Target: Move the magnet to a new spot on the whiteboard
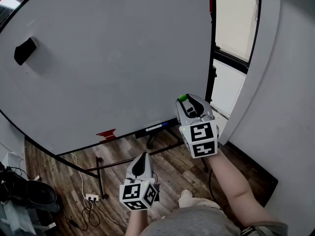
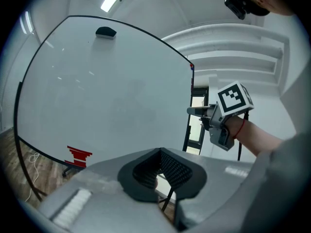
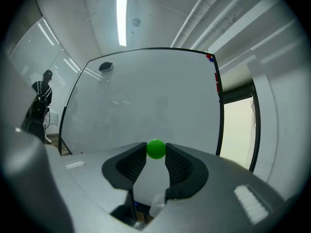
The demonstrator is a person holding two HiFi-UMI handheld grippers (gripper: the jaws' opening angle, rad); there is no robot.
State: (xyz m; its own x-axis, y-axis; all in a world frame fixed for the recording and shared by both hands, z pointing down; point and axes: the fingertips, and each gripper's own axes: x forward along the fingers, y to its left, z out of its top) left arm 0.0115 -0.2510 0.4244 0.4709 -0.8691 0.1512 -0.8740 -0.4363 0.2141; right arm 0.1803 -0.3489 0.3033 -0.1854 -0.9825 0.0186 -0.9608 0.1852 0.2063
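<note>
Green magnet (image 3: 156, 149) sits pinched at the tips of the right gripper (image 3: 156, 155), off the whiteboard (image 1: 108, 58); left gripper (image 2: 158, 168) hangs low, jaws together, empty. Best approach: bring it square to bare board, release only once it sticks

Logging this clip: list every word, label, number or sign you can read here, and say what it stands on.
No legible text in any view.
At the whiteboard lower edge, a red stepped mark: too blurred to read.
On the board's tray, a blue-and-white strip: too small to read.
On the left hand-held gripper and right hand-held gripper, the cubes: black-and-white square markers, no letters.
</note>
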